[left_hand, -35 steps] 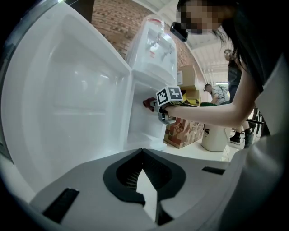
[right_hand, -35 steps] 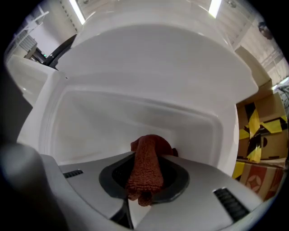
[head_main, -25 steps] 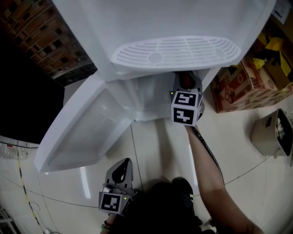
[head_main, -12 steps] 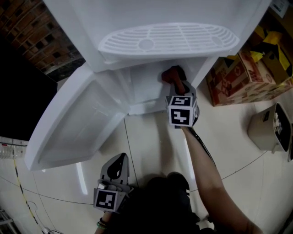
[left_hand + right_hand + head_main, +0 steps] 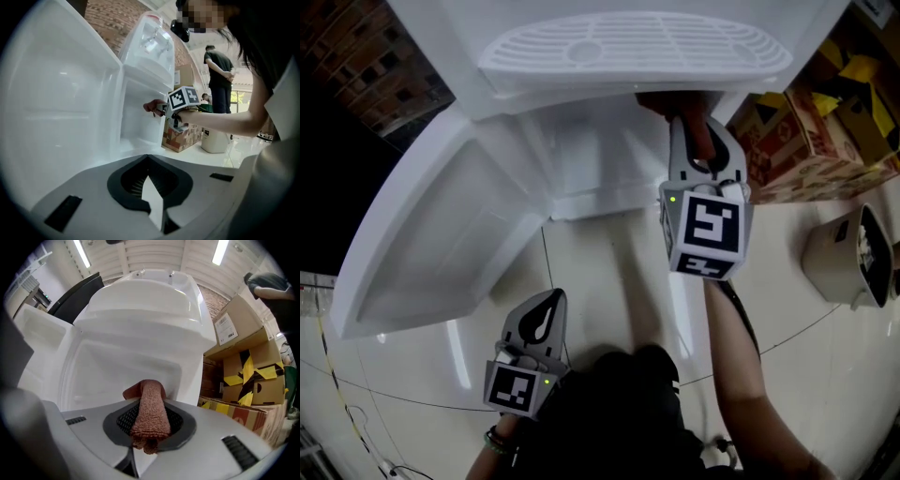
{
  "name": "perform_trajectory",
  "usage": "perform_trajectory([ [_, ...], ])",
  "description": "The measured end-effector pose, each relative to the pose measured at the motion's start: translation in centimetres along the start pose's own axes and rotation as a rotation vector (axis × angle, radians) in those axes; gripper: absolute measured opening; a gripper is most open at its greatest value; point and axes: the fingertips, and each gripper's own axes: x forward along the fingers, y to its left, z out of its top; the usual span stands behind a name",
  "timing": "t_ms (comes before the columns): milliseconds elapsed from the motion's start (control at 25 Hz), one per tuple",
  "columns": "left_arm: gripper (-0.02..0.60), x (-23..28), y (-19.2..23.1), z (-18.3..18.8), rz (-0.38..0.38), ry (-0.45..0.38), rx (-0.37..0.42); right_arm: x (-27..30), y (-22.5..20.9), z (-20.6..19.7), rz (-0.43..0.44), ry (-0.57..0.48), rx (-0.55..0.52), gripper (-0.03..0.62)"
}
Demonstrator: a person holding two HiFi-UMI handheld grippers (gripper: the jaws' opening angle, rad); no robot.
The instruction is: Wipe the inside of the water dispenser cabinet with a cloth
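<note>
One water dispenser (image 5: 628, 28), one open cabinet door (image 5: 431, 244), one reddish cloth (image 5: 151, 413). Two grippers: left gripper (image 5: 549, 302), right gripper (image 5: 694, 131). One beige bin (image 5: 848, 258) and at least two cardboard boxes (image 5: 811, 155) on the floor (image 5: 609, 281).

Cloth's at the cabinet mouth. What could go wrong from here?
The cloth is a narrow roll in the right gripper, so its jaws may scrape the cabinet wall. The drip tray overhangs the gripper's tip; lifting might knock it.
</note>
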Motion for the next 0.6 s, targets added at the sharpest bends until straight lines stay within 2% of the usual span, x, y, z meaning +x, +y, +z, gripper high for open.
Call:
perform_trajectory([
  [80, -0.021, 0.8, -0.3, 0.8, -0.021, -0.011, 0.029, 0.5, -0.3, -0.2, 0.004, 0.014, 0.010, 0.072],
  [200, -0.021, 1.8, -0.6, 2.2, -0.045, -0.027, 0.057, 1.3, 0.0, -2.8, 0.016, 0.090, -0.003, 0.072],
  [400, -0.021, 3.0, -0.6, 3.9, -0.064, -0.056, 0.081, 1.0, 1.0, -9.1, 0.026, 0.245, 0.023, 0.072],
  [600, -0.021, 3.1, -0.7, 3.7, -0.062, -0.049, 0.082, 0.2, 2.0, -15.5, 0.045, 0.401, 0.043, 0.072],
])
